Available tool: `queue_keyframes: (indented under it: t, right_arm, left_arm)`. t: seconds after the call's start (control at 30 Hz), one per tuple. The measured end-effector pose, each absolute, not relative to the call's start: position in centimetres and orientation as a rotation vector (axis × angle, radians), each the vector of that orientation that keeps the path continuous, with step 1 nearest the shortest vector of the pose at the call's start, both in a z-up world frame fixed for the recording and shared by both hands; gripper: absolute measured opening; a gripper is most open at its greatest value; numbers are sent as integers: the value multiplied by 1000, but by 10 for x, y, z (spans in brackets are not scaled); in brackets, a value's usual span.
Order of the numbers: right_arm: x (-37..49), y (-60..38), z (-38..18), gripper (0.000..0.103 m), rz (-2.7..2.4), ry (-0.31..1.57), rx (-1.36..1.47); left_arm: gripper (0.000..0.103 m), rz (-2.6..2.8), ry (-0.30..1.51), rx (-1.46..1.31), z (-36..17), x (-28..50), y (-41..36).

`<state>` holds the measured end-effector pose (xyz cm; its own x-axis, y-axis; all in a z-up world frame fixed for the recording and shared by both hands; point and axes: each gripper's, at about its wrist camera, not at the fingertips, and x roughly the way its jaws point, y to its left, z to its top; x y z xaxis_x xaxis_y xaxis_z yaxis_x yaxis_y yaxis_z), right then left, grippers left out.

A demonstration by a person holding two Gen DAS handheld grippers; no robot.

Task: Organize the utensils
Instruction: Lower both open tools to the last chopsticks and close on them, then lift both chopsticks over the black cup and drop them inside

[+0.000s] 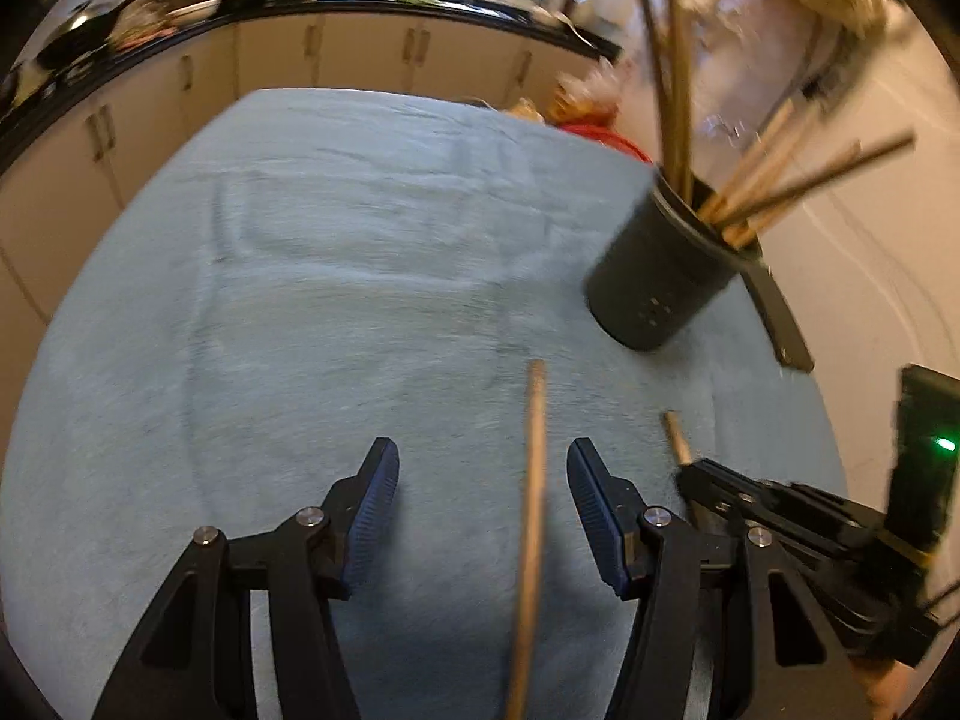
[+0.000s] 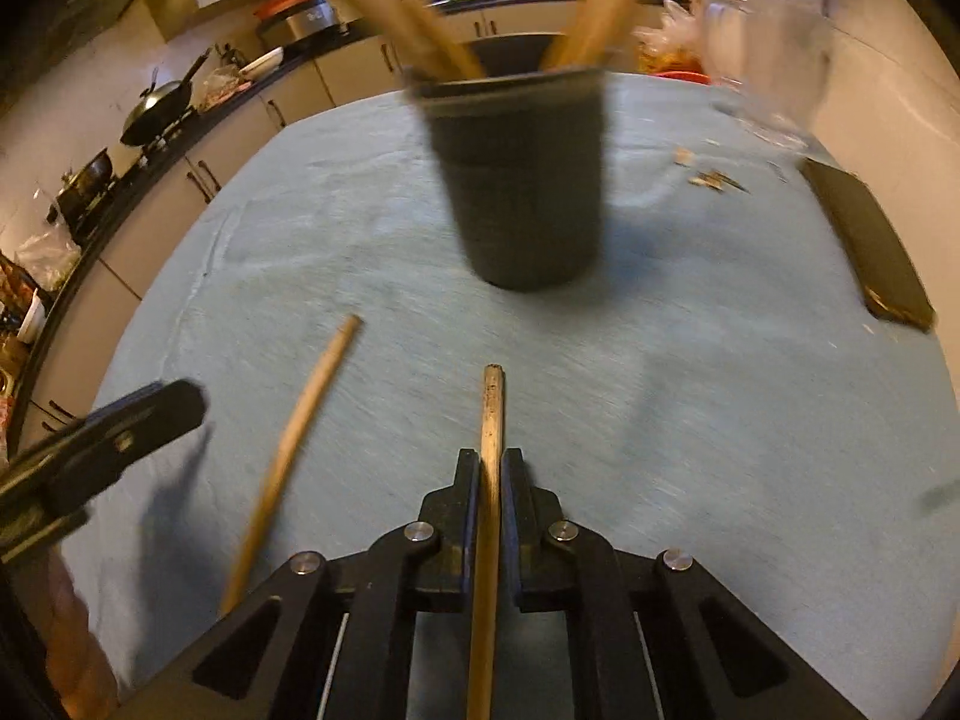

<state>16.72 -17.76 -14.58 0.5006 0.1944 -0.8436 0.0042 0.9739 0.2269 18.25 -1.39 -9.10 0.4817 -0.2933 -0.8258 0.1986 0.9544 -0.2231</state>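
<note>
Right wrist view shows your right tongs (image 2: 492, 468) clamped narrow on a wooden chopstick (image 2: 489, 480), which runs straight forward between the pads and sticks out ahead toward the black holder cup (image 2: 522, 180). That cup stands on the blue-covered bench (image 2: 720, 390) just ahead of the chopstick's tip, with several other chopsticks (image 2: 408, 18) leaning out of it to both sides. A second loose chopstick (image 2: 288, 456) lies on the cloth to the left, angled toward the cup, near your left tongs (image 1: 483, 504). From the left wrist view, your left tongs are spread wide and hold nothing; that loose chopstick lies on the cloth between the two fingers, nearer the right one, touching neither. A dark flat phone-like slab (image 2: 864, 240) lies near the bench's right edge, well apart from the cup.
</note>
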Motion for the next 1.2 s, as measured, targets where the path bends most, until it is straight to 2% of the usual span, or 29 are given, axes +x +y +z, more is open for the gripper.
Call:
queue_keyframes:
  t: [0.07,0.2,0.3,0.47,0.5,0.6,0.87,0.97,1.1,1.2]
  right_arm:
    - [160,-191,-146,10,109,1035,230]
    - [158,-203,-148,10,134,1022,264]
    - [156,-203,-147,10,147,1018,248]
    - [160,-213,-148,11,187,1035,297]
    - [164,-214,-148,11,194,1043,307]
    - [178,-213,-149,11,209,1068,307]
    - [198,-192,-144,13,198,1108,145]
    - [193,-182,-143,11,162,1063,77]
    - [175,-201,-132,8,170,979,235]
    - [143,-221,-98,8,172,811,324]
  left_arm:
    - [56,-297,1043,-44,-96,187,-29]
    - [28,-312,1112,23,-111,207,-61]
    - [25,-268,1105,86,-113,215,-73]
    - [12,-220,1097,191,-112,221,-85]
    - [7,-222,1102,187,-112,221,-84]
    - [7,-246,1125,91,-108,226,-68]
    - [7,-225,888,-138,-38,182,-6]
    - [7,-203,811,-185,-13,159,9]
    - [7,-199,747,-214,11,134,18]
    - [7,-190,690,-249,27,114,26]
